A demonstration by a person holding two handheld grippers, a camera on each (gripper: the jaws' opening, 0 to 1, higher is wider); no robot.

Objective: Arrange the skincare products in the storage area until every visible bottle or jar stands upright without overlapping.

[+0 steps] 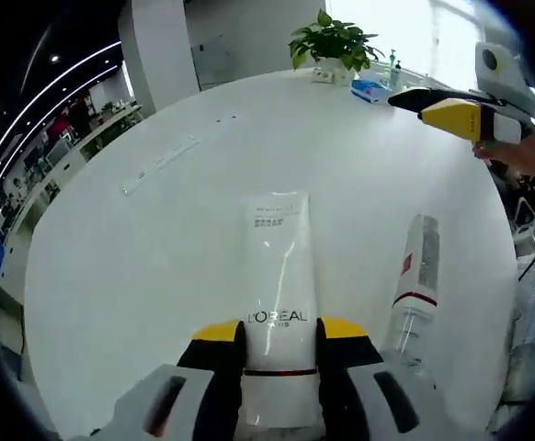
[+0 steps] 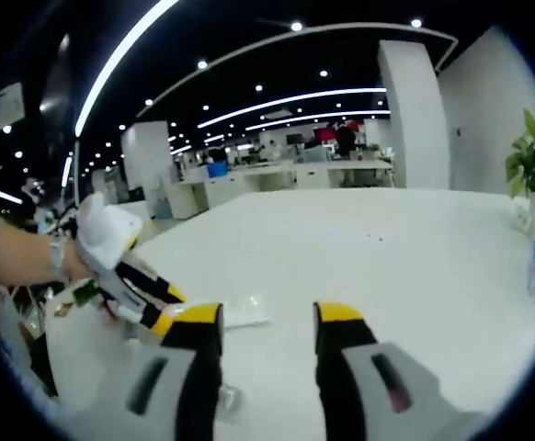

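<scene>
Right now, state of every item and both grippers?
White tube: lying flat on the table, cap end between the left gripper's jaws.
Clear bottle: lying on its side beside the tube, apart from it.
Left gripper: shut on the white tube.
Right gripper: open, nothing between the jaws, raised over the table.
Potted plant: upright at the far edge.

white tube (image 1: 279,276), black lettering, red band | clear bottle (image 1: 414,294), red-white label | white table (image 1: 157,239)
</scene>
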